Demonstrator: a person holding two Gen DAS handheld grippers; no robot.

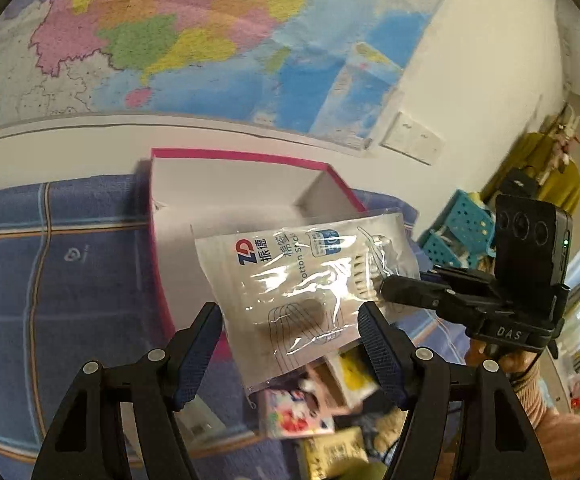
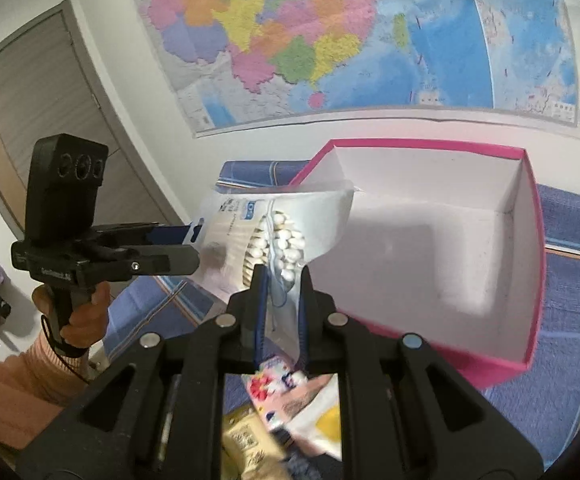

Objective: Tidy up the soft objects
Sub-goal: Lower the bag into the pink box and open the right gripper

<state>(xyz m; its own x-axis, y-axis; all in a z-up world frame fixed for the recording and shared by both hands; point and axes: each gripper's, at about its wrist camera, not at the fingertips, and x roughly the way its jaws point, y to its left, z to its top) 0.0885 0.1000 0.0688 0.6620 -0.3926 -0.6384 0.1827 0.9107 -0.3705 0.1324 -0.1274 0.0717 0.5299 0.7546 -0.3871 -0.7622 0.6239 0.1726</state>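
A clear plastic pack of cotton swabs (image 1: 306, 284) hangs in the air in front of the pink box (image 1: 249, 156). My right gripper (image 2: 281, 276) is shut on the pack's edge (image 2: 285, 240); it also shows in the left wrist view (image 1: 394, 288), gripping the pack's right side. My left gripper (image 1: 290, 320) is open, its fingers on either side of the pack's lower part without pinching it; in the right wrist view it (image 2: 193, 248) reaches to the pack's left edge. The pink box (image 2: 530, 240) is open with nothing visible inside.
A blue patterned cloth (image 1: 69, 280) covers the surface. Small packets, pink-flowered and yellow (image 1: 318, 408), lie in a pile below the pack (image 2: 290, 400). A map (image 1: 169, 40) hangs on the wall behind. A teal basket (image 1: 462, 228) stands at the right.
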